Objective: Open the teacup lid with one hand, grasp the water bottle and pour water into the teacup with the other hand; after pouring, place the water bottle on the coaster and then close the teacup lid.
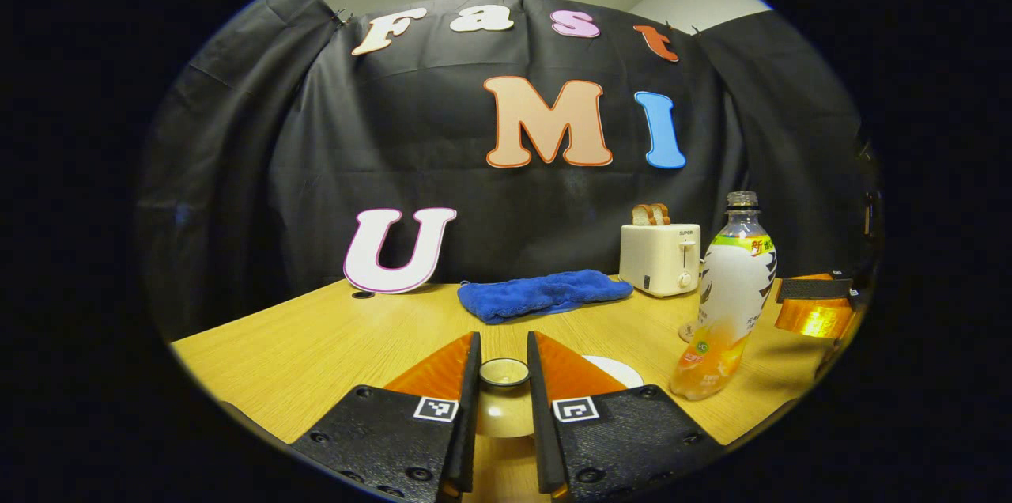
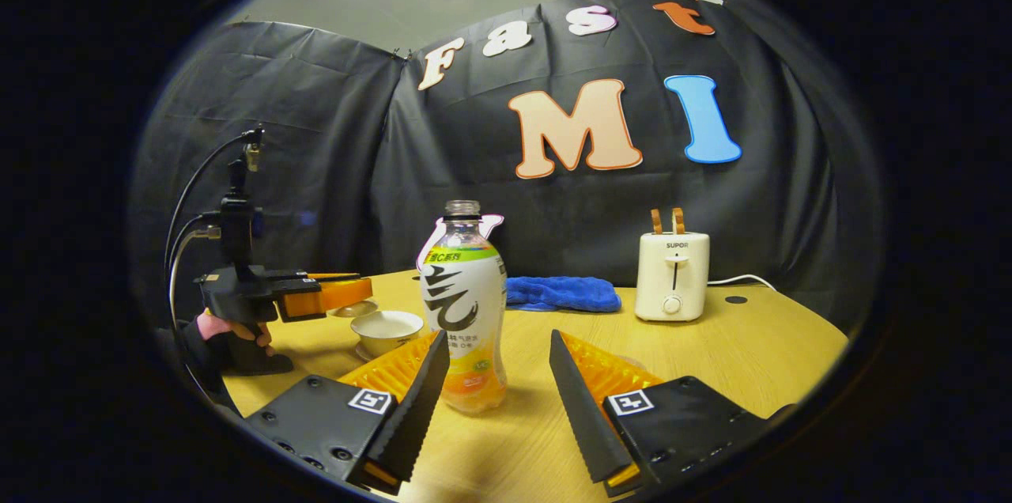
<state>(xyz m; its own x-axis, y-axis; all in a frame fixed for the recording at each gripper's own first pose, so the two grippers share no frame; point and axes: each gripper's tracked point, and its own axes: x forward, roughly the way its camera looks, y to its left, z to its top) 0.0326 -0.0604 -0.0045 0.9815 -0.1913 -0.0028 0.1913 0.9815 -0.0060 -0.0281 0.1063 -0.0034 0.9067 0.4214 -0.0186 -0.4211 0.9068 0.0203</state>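
Nearest to me, between my left jaws (image 1: 504,376), sits the small round knob of the teacup lid (image 1: 504,371); the 2 fingers stand close on either side of it, and they look to be touching it, though I cannot tell whether they truly press. In the right gripper view the left jaws hang over the teacup (image 2: 387,329) with a lid-like disc just under them, apparently already raised off the open cup. My right jaws (image 2: 498,376) are spread wide and hold nothing, with the water bottle (image 2: 463,305) standing just ahead of them, a little toward the left finger. The bottle stands upright on the desk (image 1: 316,345), its long axis vertical, neck up, and I see no cap on the mouth. I judge it light but top-heavy once tipped, being only partly filled with orange drink at the bottom; the plastic wall will give under a hard squeeze and the label sleeve may be slick, so I would take it across the waisted middle, fingers level. The teacup is ceramic by its look, stiff and breakable, and the knob is small and glossy, so it could slip. A pale round disc just right of my left jaws may be the coaster (image 1: 617,368). Farther off lie a blue cloth (image 1: 545,293) and a toaster (image 1: 660,258) holding bread.
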